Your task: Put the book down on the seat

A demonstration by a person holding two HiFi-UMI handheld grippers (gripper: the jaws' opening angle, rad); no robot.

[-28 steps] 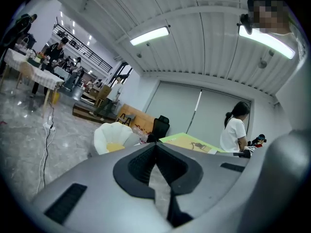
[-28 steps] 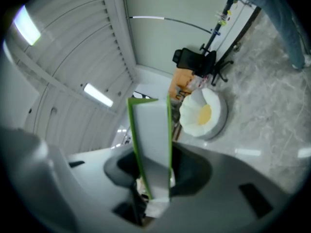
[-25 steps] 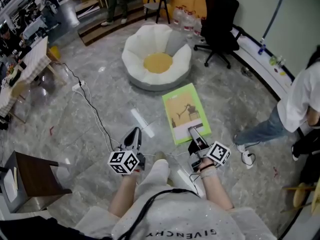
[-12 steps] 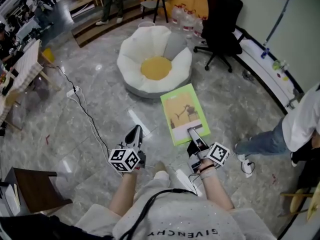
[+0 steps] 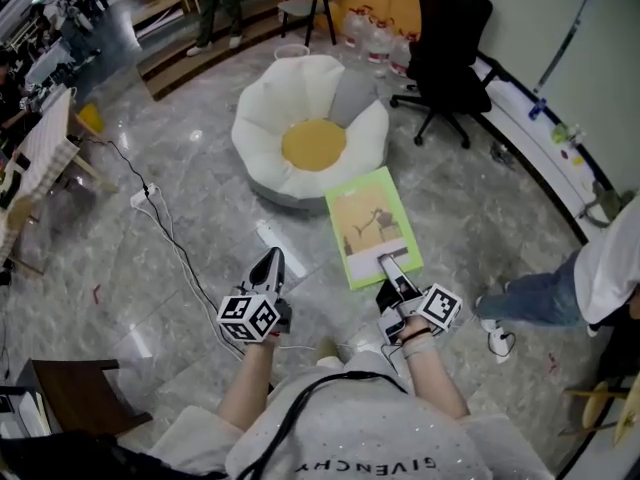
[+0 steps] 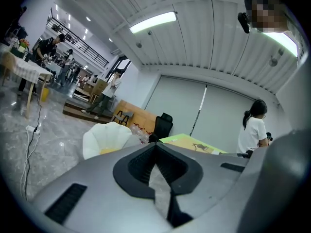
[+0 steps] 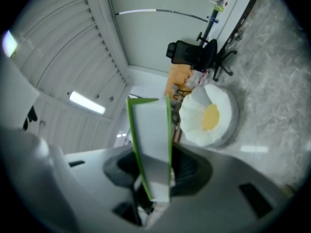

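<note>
A flat green book (image 5: 372, 226) with a tan cover picture is held level above the grey floor, and my right gripper (image 5: 392, 265) is shut on its near edge. In the right gripper view the book (image 7: 151, 144) stands edge-on between the jaws. The seat (image 5: 312, 143), a white petal-shaped beanbag with a yellow middle, lies just beyond the book's far edge, also visible as the seat (image 7: 209, 115) past the book. My left gripper (image 5: 270, 263) hangs to the left with its jaws together and nothing in them; the left gripper view shows the book (image 6: 194, 143) to its right.
A black office chair (image 5: 445, 33) stands behind the seat at the right. A power strip with a cable (image 5: 140, 198) lies on the floor at left, and a white strip (image 5: 278, 246) near my left gripper. A person (image 5: 600, 268) stands at the right edge. A wooden stool (image 5: 60, 398) is at bottom left.
The view has shifted a little toward the seat. The person at the right has moved further toward the right edge. Both grippers and the held book keep their places.
</note>
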